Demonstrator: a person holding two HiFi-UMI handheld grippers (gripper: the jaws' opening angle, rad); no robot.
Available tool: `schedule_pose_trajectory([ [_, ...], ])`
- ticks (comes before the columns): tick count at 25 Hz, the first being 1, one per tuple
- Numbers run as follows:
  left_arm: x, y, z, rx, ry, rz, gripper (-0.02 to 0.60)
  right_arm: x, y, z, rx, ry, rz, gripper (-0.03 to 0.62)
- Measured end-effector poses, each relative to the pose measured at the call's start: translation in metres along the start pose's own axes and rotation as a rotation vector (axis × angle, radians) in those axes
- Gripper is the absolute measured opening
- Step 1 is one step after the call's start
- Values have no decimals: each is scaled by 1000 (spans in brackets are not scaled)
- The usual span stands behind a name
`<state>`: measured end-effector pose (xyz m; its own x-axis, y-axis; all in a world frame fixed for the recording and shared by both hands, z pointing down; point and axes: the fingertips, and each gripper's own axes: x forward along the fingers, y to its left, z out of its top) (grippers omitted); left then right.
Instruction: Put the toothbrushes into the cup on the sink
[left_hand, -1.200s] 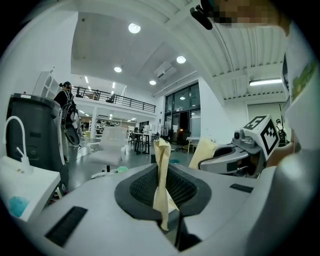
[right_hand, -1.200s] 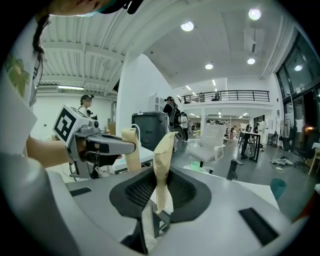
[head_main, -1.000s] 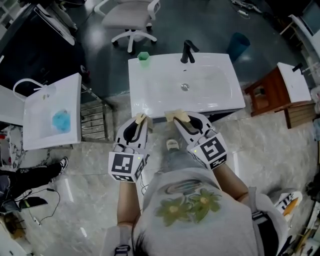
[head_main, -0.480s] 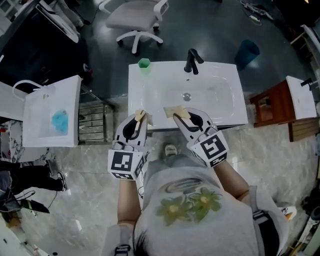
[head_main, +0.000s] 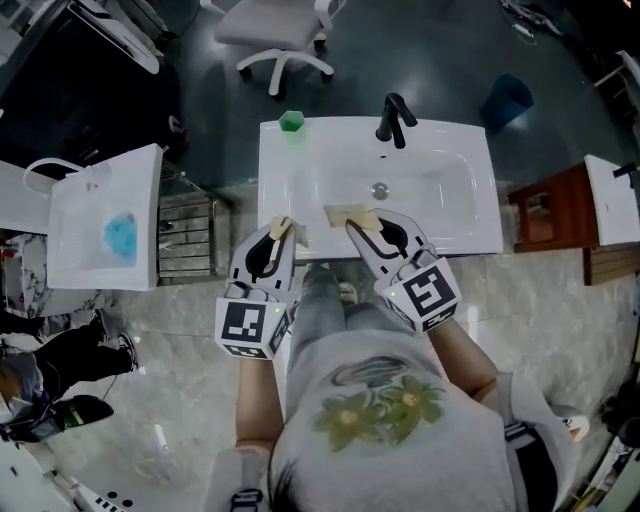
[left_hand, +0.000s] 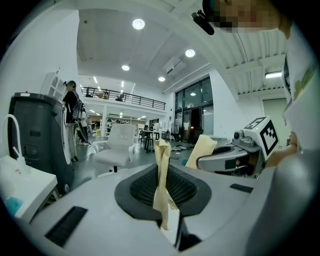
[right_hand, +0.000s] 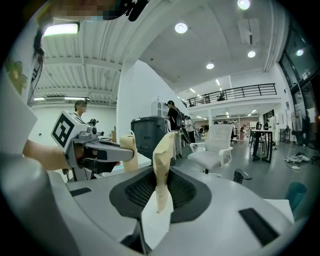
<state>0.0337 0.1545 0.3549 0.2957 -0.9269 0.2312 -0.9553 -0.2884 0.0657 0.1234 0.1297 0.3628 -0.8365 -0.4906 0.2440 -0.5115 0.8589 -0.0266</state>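
A small green cup (head_main: 291, 121) stands on the far left corner of the white sink (head_main: 480, 238), left of the black faucet (head_main: 394, 118). No toothbrush shows in any view. My left gripper (head_main: 281, 228) hovers over the sink's near edge at the left; its tan-taped fingertips (left_hand: 161, 146) meet with nothing between them. My right gripper (head_main: 351, 216) hangs over the near rim of the basin, and its taped fingertips (right_hand: 164, 145) also lie together, empty. Each gripper view looks out level across the room and shows the other gripper beside it.
A white office chair (head_main: 272, 25) stands behind the sink. A second white basin (head_main: 75, 240) holding something blue sits to the left, a metal rack (head_main: 186, 240) between. At the right are a wooden cabinet (head_main: 545, 212) and a blue bin (head_main: 508, 100).
The sink has slid closer and lower in the head view as the person steps up to it. Both grippers keep their pose, now over the sink's near edge.
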Motion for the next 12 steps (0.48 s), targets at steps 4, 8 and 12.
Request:
schedule_pose_trajectory([
  [4,14,11,1,-1,11,-7,52,14,-10,0,7,10,1,91],
  [8,29,26,7,0,12,-19,52,31,-21,4,18,21,-6,91],
  [12,46,48,18,0,9,-27,52,53,-33,7,16,41,-10,91],
])
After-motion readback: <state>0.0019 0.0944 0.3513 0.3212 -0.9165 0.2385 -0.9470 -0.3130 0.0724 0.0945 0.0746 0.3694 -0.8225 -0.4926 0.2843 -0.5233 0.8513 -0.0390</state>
